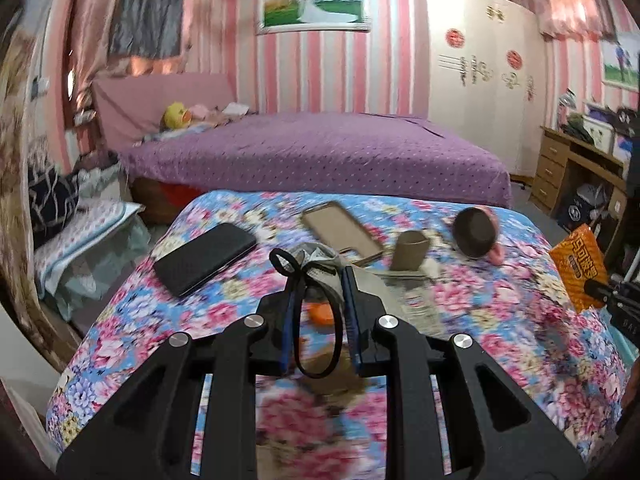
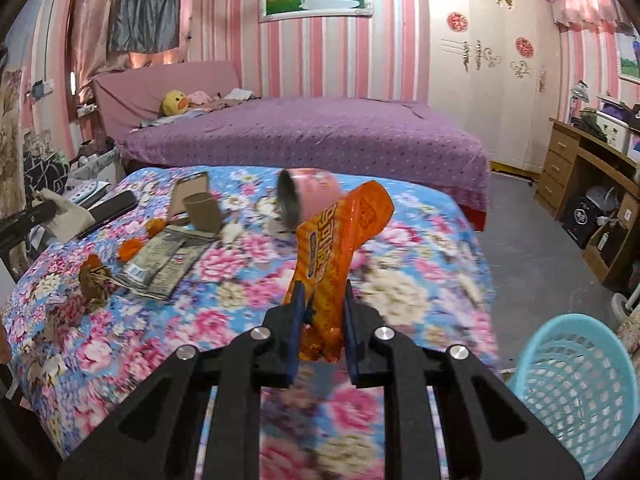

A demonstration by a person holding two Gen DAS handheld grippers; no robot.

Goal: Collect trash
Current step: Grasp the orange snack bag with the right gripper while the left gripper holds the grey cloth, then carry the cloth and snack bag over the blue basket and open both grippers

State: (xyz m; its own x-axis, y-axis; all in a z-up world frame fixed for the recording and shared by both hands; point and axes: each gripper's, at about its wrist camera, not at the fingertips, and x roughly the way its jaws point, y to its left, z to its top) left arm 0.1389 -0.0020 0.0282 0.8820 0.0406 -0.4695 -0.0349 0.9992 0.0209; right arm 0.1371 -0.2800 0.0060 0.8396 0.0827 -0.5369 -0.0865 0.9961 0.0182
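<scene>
My right gripper (image 2: 323, 292) is shut on a crumpled orange snack wrapper (image 2: 344, 236), which stands up above the floral-cloth table (image 2: 416, 280). In the left wrist view that wrapper (image 1: 576, 264) shows at the far right. My left gripper (image 1: 320, 280) is shut on a grey cloth mask (image 1: 320, 258) with black loops, held over the table; the mask (image 2: 68, 216) also shows at the left edge of the right wrist view. On the cloth lie a silver wrapper (image 2: 164, 264), orange peels (image 2: 130, 248), a cardboard tube (image 2: 204, 210), a tipped pink can (image 2: 308, 200) and a dried brown clump (image 2: 94, 280).
A light blue mesh basket (image 2: 576, 392) stands on the floor at the table's right, near my right gripper. A black phone (image 1: 204, 258) and a tan phone case (image 1: 340, 232) lie on the cloth. A purple bed (image 1: 320, 152) is behind the table and a wooden desk (image 2: 580, 168) stands at the right.
</scene>
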